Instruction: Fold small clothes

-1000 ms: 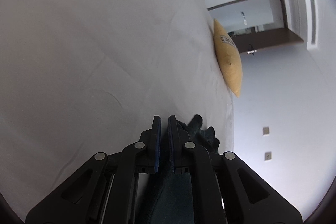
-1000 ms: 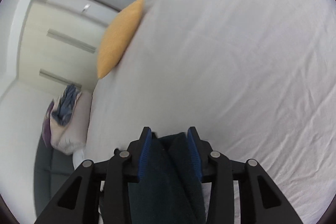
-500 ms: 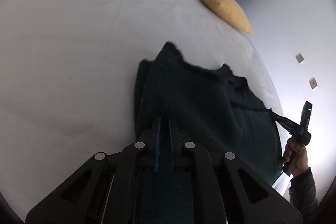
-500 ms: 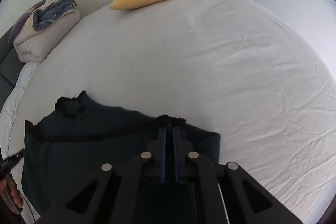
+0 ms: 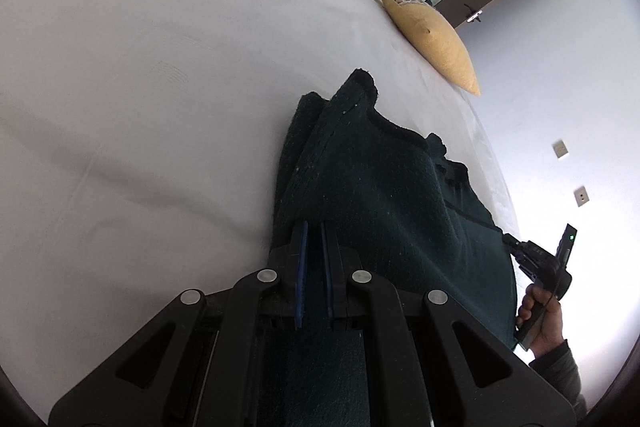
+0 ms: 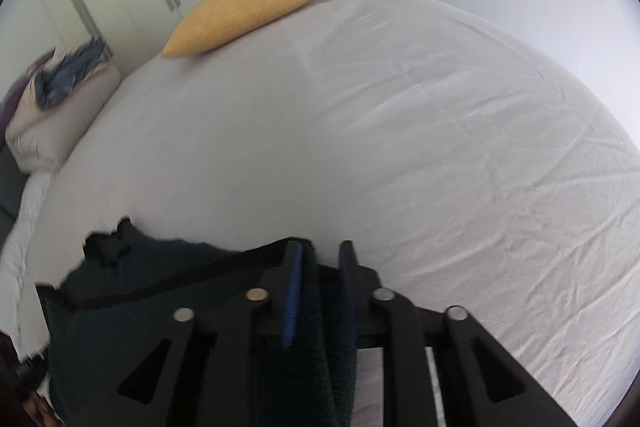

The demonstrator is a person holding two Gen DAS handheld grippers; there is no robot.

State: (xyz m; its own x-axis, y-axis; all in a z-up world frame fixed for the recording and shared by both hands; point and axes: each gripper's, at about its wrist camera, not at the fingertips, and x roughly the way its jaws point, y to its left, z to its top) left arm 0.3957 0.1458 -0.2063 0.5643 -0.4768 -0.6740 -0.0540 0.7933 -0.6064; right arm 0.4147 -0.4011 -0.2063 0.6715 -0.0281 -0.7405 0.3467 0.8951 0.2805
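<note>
A dark green knitted garment (image 5: 384, 195) lies spread over the white bed sheet (image 5: 140, 87). My left gripper (image 5: 314, 227) is shut on one edge of it, with the cloth between the blue pads. My right gripper (image 6: 320, 251) is shut on the other edge of the garment (image 6: 132, 303), its jaws slightly apart around a thick fold. In the left wrist view the right gripper (image 5: 536, 259) shows at the far right in a hand.
A yellow pillow (image 5: 428, 35) lies at the far edge of the bed; it also shows in the right wrist view (image 6: 248, 7). A folded duvet with blue clothes (image 6: 56, 99) sits at the left. White wardrobes and a door stand behind.
Both grippers swung down from a raised pose and spread the garment out on the sheet. The right jaws stand a little wider than half a second ago.
</note>
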